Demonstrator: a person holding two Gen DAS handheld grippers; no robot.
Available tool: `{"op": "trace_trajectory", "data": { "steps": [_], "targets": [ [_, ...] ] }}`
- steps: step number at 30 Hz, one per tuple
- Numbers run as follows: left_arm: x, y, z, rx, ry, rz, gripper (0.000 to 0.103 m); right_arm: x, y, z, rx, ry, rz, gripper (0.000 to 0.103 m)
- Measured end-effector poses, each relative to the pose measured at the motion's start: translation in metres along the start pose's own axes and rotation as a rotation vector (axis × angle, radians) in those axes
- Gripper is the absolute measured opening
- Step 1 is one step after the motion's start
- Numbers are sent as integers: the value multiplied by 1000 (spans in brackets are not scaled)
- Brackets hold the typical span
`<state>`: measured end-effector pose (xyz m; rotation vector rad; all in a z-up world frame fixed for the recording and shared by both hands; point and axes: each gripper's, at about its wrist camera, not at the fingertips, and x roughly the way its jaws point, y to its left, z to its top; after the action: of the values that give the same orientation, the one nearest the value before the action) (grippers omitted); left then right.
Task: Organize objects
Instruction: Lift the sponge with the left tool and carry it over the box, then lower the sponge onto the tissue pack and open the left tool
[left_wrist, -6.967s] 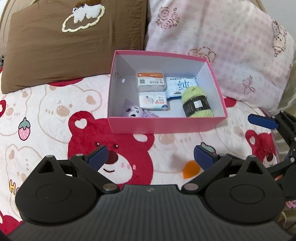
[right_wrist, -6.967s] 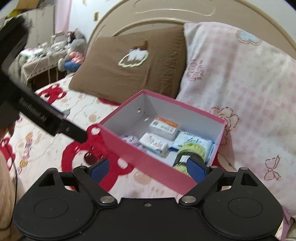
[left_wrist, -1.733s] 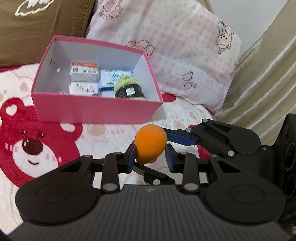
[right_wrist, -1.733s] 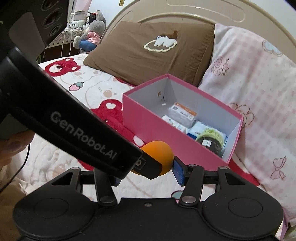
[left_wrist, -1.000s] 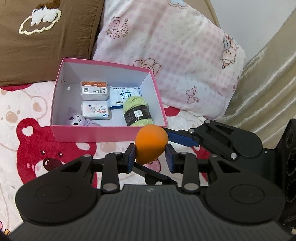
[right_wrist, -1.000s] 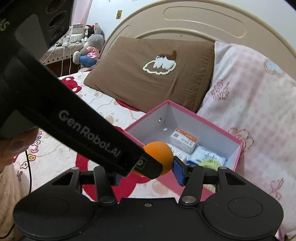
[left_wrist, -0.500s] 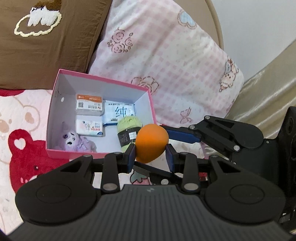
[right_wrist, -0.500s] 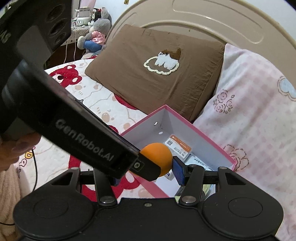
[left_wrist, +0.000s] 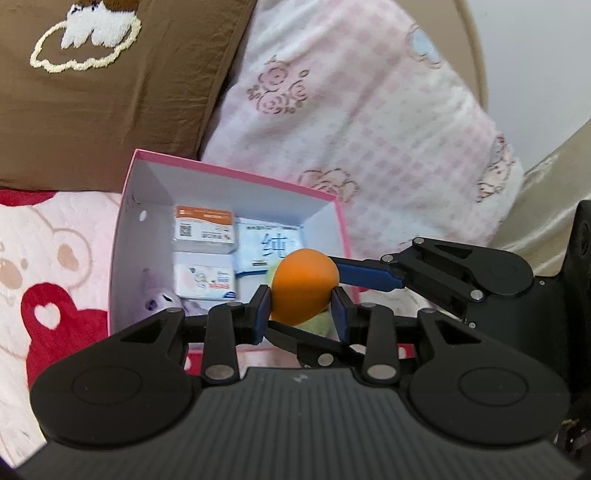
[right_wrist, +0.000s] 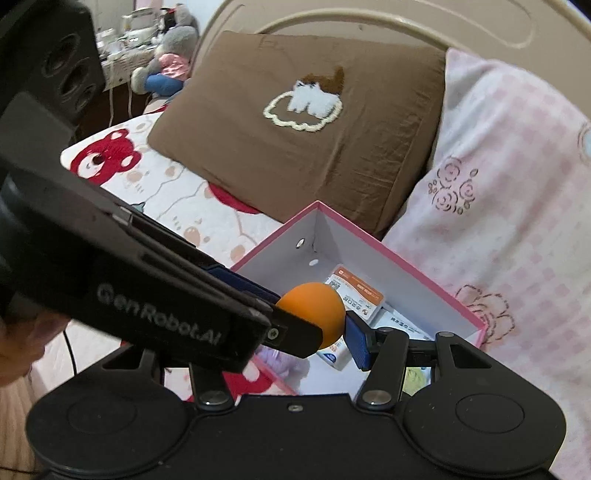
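Observation:
An orange egg-shaped ball sits between the blue pads of my left gripper, which is shut on it. My right gripper grips the same ball: one blue pad presses its right side, while the other is hidden behind the left gripper's body. The ball hangs over the near right part of the pink box. Inside the box lie an orange-topped carton, a blue-white packet, a small white carton, a purple plush and green yarn, mostly hidden.
The box rests on a bear-print bedspread. A brown pillow and a pink checked pillow stand right behind it against the headboard. A hand shows at the left edge.
Both grippers carried the ball forward together. The box, earlier ahead of the ball, now lies under and behind it. Neither grip has changed.

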<state>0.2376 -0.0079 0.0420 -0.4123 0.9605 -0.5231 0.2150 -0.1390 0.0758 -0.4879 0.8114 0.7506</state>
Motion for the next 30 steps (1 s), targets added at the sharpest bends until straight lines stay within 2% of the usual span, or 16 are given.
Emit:
{"op": "trace_trajectory", "data": {
  "steps": [11, 20, 26, 30],
  "targets": [
    [36, 31, 15, -29, -14, -36, 34, 47, -19, 14, 12, 51, -7, 60],
    [79, 49, 18, -31, 9, -22, 34, 86, -46, -1, 144, 61, 23, 60],
    [102, 55, 12, -45, 32, -16, 34, 108, -57, -11, 168, 88, 29, 60],
    [109, 58, 10, -43, 16, 1, 34, 118, -63, -20, 205, 95, 61, 62]
  ]
}}
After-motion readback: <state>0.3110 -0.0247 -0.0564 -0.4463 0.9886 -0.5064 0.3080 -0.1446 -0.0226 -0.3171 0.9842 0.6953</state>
